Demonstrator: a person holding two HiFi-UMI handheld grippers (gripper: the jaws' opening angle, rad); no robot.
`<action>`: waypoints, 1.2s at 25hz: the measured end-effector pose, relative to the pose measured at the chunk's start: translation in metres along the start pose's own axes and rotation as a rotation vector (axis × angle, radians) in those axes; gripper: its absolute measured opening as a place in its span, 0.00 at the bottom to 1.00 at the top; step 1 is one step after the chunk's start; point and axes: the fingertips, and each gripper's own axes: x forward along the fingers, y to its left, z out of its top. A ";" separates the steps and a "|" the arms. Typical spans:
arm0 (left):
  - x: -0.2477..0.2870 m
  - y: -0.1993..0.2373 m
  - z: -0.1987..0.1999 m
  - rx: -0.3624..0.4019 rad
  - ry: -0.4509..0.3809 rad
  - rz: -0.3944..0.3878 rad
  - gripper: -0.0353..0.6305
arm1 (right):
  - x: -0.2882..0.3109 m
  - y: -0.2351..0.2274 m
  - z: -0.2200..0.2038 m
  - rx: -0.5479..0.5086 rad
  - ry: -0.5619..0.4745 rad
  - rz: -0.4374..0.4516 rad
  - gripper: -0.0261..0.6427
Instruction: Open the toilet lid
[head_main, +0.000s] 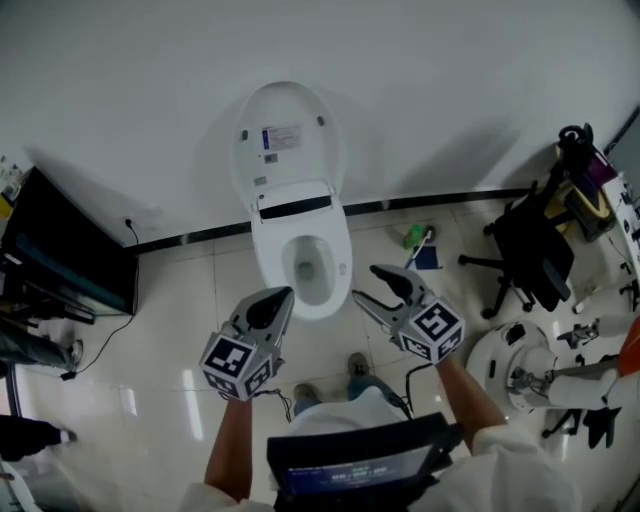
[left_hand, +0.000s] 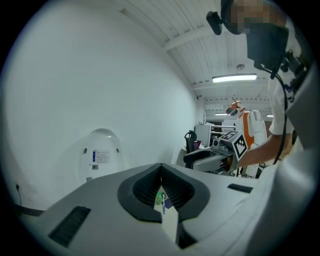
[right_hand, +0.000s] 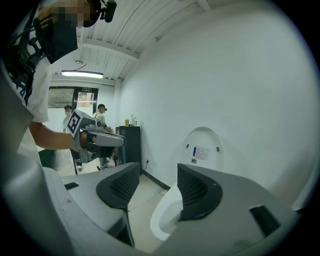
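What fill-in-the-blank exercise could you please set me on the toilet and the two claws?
1. The toilet lid is already ____, standing upright against the wall.
2. The left claw has its jaws ____, holding nothing.
3. The right claw has its jaws ____, with nothing between them.
4. To the right of the toilet bowl stands a black office ____.
Missing words: open; shut; apart; chair.
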 end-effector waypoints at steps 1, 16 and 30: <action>0.001 0.002 0.000 -0.005 0.007 0.003 0.05 | 0.001 0.000 0.001 -0.002 0.001 -0.001 0.39; -0.007 0.012 0.017 -0.044 -0.083 -0.005 0.09 | 0.014 -0.007 0.010 0.011 0.002 0.016 0.39; 0.061 0.062 0.039 0.010 -0.058 0.124 0.09 | 0.077 -0.236 0.065 -0.074 0.077 0.206 0.39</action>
